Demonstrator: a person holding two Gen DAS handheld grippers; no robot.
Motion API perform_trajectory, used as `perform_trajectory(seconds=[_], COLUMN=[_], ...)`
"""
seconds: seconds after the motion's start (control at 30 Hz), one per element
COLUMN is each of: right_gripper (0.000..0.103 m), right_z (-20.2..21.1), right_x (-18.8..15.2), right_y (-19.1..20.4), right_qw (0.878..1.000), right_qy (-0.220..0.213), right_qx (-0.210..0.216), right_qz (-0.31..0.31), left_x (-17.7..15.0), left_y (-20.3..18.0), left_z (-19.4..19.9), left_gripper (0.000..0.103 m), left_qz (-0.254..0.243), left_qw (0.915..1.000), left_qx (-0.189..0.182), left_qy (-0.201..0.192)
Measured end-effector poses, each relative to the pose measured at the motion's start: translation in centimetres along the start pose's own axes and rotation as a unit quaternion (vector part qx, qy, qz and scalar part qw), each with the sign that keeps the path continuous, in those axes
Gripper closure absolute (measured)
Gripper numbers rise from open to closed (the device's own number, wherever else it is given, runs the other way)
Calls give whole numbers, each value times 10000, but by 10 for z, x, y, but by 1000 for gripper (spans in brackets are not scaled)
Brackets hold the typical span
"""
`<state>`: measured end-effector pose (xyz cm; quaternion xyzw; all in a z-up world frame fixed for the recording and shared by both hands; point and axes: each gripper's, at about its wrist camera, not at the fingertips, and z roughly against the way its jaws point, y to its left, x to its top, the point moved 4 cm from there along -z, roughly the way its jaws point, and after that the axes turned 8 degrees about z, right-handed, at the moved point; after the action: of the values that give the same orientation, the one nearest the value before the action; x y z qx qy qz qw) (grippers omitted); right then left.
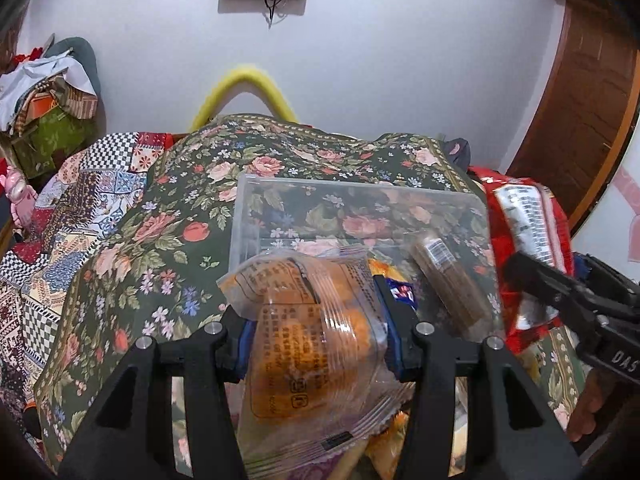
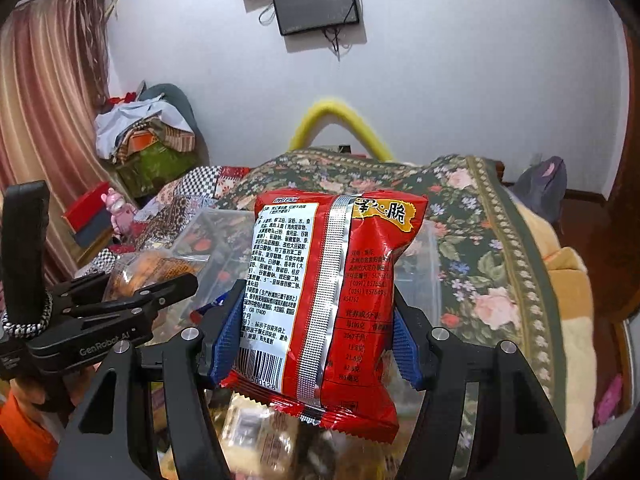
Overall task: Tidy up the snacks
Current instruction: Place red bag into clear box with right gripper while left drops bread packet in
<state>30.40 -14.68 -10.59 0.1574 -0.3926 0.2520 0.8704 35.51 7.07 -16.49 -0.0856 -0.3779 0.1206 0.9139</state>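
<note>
With my left tongs (image 1: 314,332) pinched on the clear pastry packet (image 1: 312,344) and my right tongs (image 2: 316,332) clamping the red noodle bag (image 2: 332,280), I should lower both gently into the clear bin (image 1: 256,200) ahead, one beside the other.

We note a floral bedspread (image 1: 168,216) across mid-frame, with a patchwork quilt (image 1: 68,200) at its left. A yellow padded arch (image 1: 244,88) rises behind, against the white wall. Wall screen (image 2: 316,4) at top centre. Striped curtain (image 2: 48,112) upper left; clothes pile (image 2: 148,136) beside it.
</note>
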Motion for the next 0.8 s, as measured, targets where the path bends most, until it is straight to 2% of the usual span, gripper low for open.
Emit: perform_trajectory(seconds=[0.2,0.37,0.57,0.7,0.8], right_gripper=[42,42,40,28,22], right_z=[-24,-37,-40,-35,-27], right_x=[-7,-13,-18,-17,-14], right_y=[7,7,11,10,7], right_qw=[9991,9980,9964,9966,9970], right_qy=[335,567,756,762,706], right_qx=[-70,-46,-145,-134,-164], right_qz=[269,261,348,286,258], left_x=[4,1,-1,-1,0], left_y=[-5,-10,-8,-5,-3], left_z=[-16,-27,-28,-19,-3], left_gripper=[53,53,50,45,45], left_qz=[-116,-222,-205,-145,-107], left_qw=[9999,9995,9993,9994,9995], left_qx=[0,17,54,13,-84], left_qy=[95,215,301,317,276])
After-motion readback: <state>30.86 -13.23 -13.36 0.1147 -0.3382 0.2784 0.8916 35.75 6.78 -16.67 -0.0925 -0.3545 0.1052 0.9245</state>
